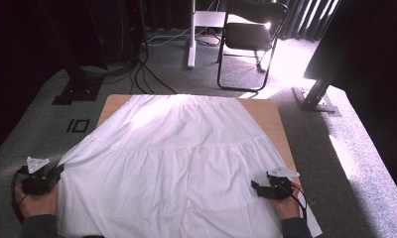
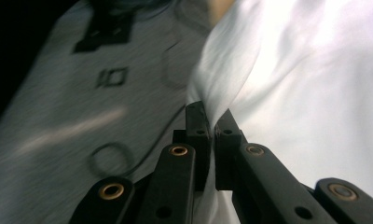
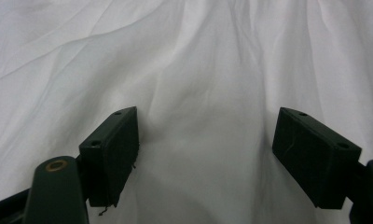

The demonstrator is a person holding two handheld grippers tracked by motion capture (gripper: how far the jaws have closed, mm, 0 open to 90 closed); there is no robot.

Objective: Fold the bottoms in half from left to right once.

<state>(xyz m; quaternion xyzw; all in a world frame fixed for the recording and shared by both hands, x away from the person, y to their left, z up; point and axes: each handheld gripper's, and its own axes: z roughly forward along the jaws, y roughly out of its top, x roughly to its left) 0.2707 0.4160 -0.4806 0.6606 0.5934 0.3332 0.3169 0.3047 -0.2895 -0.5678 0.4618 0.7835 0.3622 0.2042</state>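
High view: one white tiered skirt (image 1: 176, 158) is lying spread across one wooden table (image 1: 275, 124), covering nearly all of the tabletop and leaving bare wood showing only along the far corners and the right edge. Two hand-held grippers are working at its near corners, one in each of the person's hands. The left gripper (image 1: 51, 174) is sitting at the skirt's near left edge, where the cloth is hanging past the table. The right gripper (image 1: 260, 188) is resting over the fabric near the right edge of the table.

Left gripper view is showing the left gripper (image 2: 211, 125) with its jaws pressed together, pinching a fold of the skirt's (image 2: 306, 84) edge; the cloth is rising from between the pads and draping away to the right, while grey carpet (image 2: 72, 121) is blurring past on the left.

Right gripper view is showing the right gripper (image 3: 205, 140) with its jaws spread wide, the skirt (image 3: 194, 60) lying between and beneath them without being squeezed.

The garment is plain white, thin and softly creased, with two gathered seams running across it and dividing it into three tiers, the nearest widest. Behind the table, one black folding chair (image 1: 248, 37) is standing on the carpet in bright light.
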